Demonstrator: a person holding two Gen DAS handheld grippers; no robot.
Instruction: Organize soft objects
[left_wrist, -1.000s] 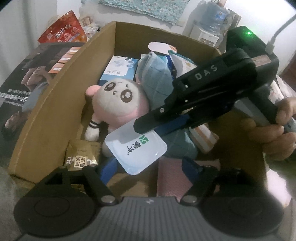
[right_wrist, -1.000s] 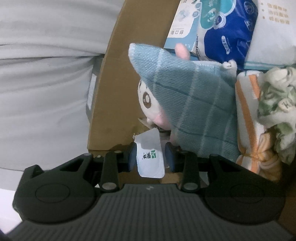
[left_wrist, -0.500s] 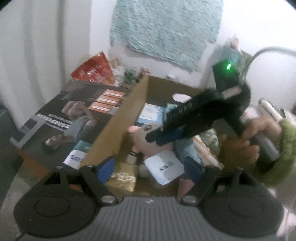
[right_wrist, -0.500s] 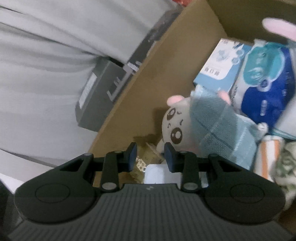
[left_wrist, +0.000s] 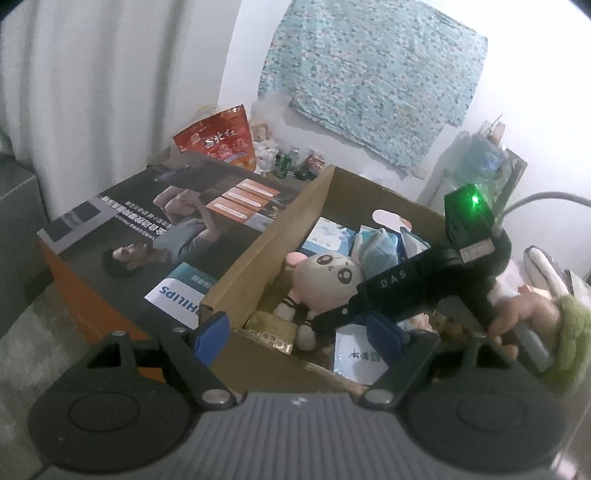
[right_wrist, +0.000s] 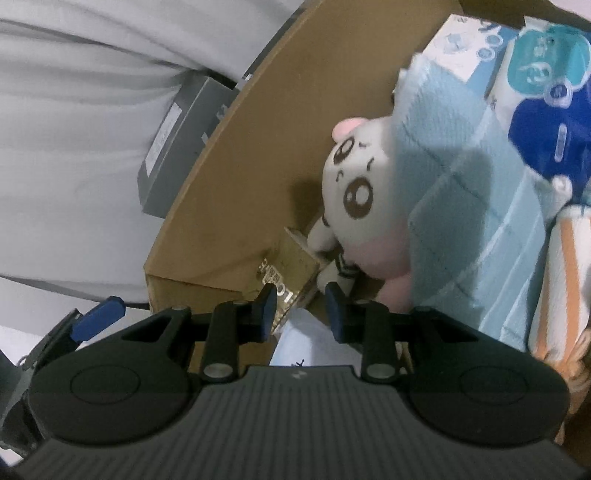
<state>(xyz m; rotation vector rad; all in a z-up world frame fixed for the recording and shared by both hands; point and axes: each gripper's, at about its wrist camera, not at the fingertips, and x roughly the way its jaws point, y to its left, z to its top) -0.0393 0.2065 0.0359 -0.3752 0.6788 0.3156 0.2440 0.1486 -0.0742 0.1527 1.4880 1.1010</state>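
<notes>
While sorting soft items inside the cardboard box (left_wrist: 258, 258), best handled from big to small. Teal checked towel (right_wrist: 472, 221) draped at three o'clock of the plush toy (right_wrist: 373, 206), touching and partly covering it; plush leaning toward the box wall at nine o'clock, gold sachet (right_wrist: 291, 273) just under its feet. White pouch (left_wrist: 360, 356) lying flat at six o'clock, near the front wall. Left gripper (left_wrist: 299, 332) spread wide, empty, above the near rim. Right gripper (right_wrist: 300, 308) narrowed but clasping nothing, poised over sachet and pouch. Probably wise to descend squarely, pinch one edge only, avoid snagging plush legs.
</notes>
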